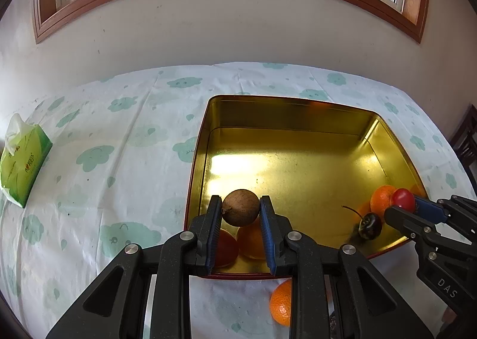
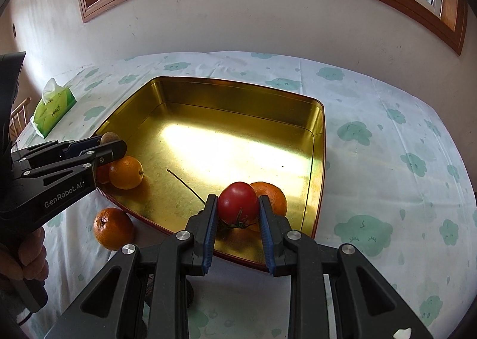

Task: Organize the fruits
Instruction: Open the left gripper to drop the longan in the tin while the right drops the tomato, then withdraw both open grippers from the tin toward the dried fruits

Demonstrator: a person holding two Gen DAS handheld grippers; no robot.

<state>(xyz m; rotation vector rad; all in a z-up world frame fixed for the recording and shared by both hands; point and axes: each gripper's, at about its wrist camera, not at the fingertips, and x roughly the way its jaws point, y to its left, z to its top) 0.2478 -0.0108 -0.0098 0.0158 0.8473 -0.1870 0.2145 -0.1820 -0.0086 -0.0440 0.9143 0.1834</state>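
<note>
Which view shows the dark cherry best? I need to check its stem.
The left wrist view: the dark cherry lies in the gold tin, stem curving up-left. In the right wrist view only a thin stem shows; the fruit is hidden behind the right gripper.

right claw (image 2: pixel 238 213) at lower centre grips a red tomato (image 2: pixel 237 202) over the gold tin (image 2: pixel 319 142); left claw (image 2: pixel 111 145) at left holds a brown fruit (image 2: pixel 108 137); an orange (image 2: pixel 112 228) sits on the desk (image 2: pixel 387 190).

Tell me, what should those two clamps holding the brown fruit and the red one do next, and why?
Probably let go. The left gripper is shut on the brown fruit and the right gripper on the red tomato, both over the gold tin, just above fruit already inside. Opening the jaws would drop each in. An orange waits outside on the tablecloth.
</note>
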